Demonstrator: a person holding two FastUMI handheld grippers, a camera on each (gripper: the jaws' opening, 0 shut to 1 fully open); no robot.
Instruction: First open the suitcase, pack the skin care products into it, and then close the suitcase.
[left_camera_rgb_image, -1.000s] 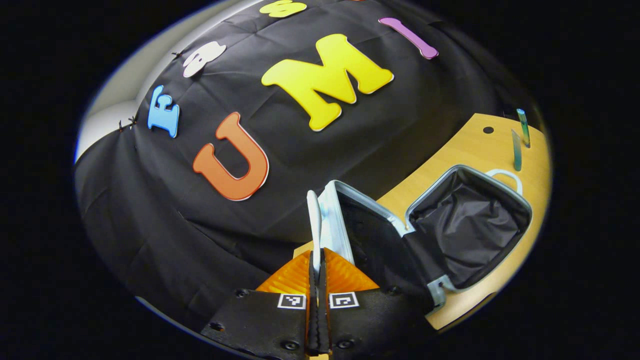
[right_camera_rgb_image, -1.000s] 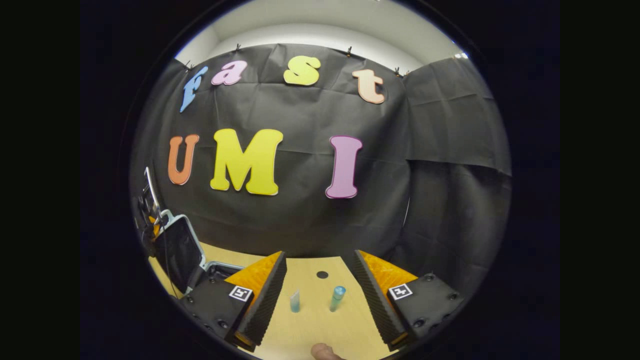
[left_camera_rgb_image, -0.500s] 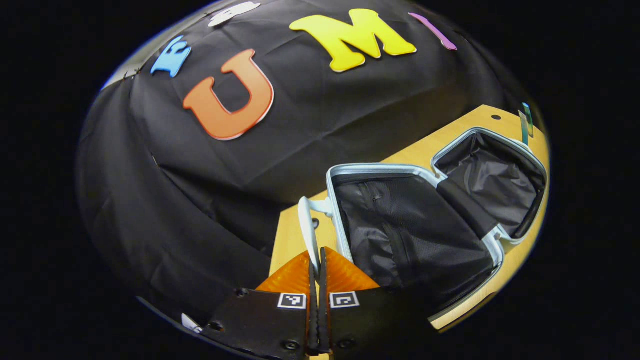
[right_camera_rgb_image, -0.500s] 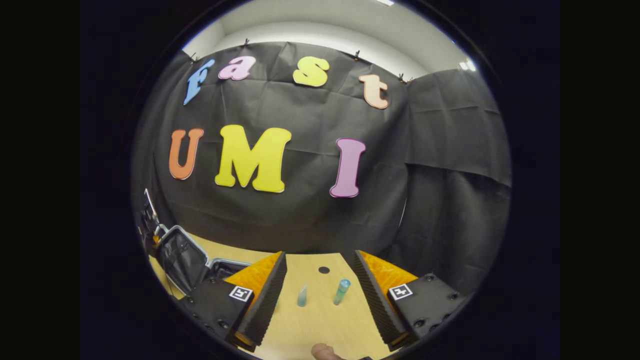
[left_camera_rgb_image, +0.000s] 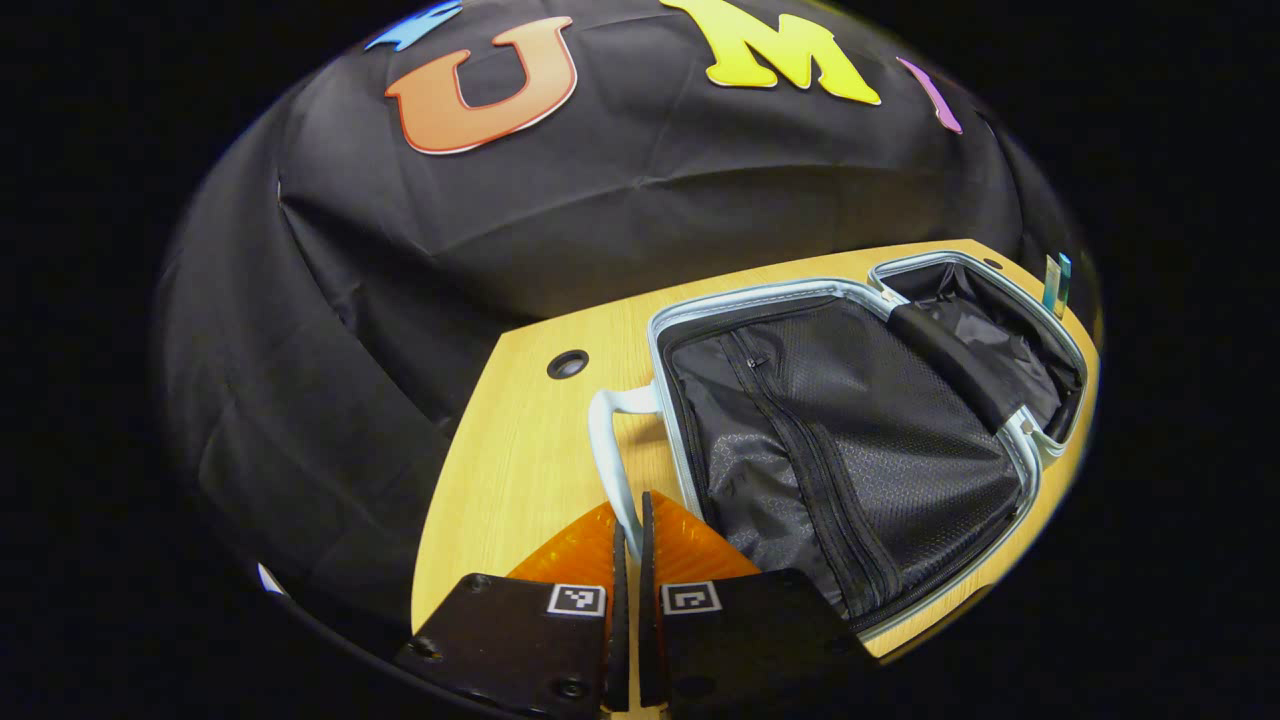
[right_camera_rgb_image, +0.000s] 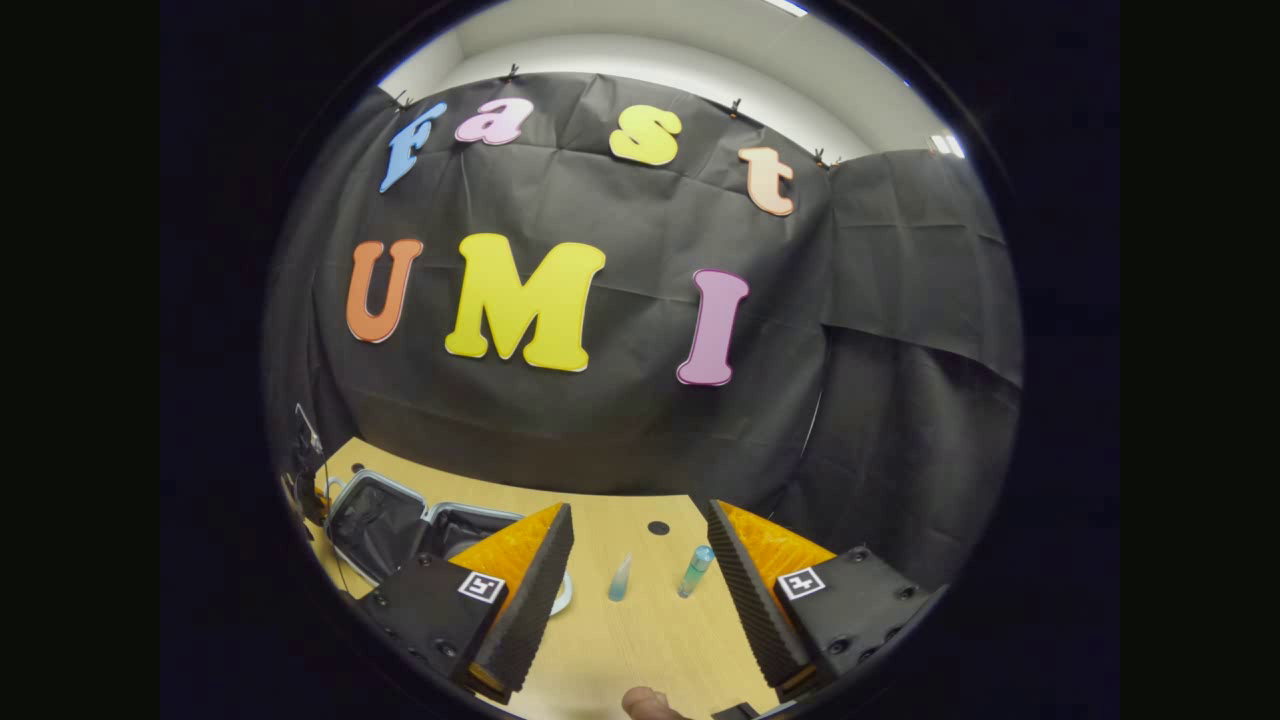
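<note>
Left gripper (left_camera_rgb_image: 629, 535): low over the near edge of the table (left_camera_rgb_image: 510, 460), pointing forward and slightly down along the tabletop. Fingers drawn together, clenched on the pale handle (left_camera_rgb_image: 605, 450) of the suitcase lid; the handle rises from between the fingertips and curves to the right, where it joins the lid's rim.

Suitcase (left_camera_rgb_image: 850, 440): lying open and flat on the table, ahead and to the right of the left gripper. The lid half, with its dark mesh lining and zip, lies nearer; the deeper base half lies beyond it, further to the right, joined by a dark fabric hinge strip. In the right gripper view the suitcase (right_camera_rgb_image: 385, 515) sits far to the left, partly behind that gripper's left finger.

Right gripper (right_camera_rgb_image: 632, 600): held above the table (right_camera_rgb_image: 640, 640), level and facing the back wall. Fingers spread wide, released, grasping nothing.

Skin care products: a small clear tube (right_camera_rgb_image: 620, 578) and a bottle with a blue cap (right_camera_rgb_image: 695, 570), both standing on the table, ahead of the right gripper and framed between its fingers, close together yet not touching. From the left gripper they show (left_camera_rgb_image: 1055, 282) at the far right, just past the base half's rim.

Round hole (left_camera_rgb_image: 567, 363): in the tabletop, ahead of the left gripper, left of the handle.
</note>
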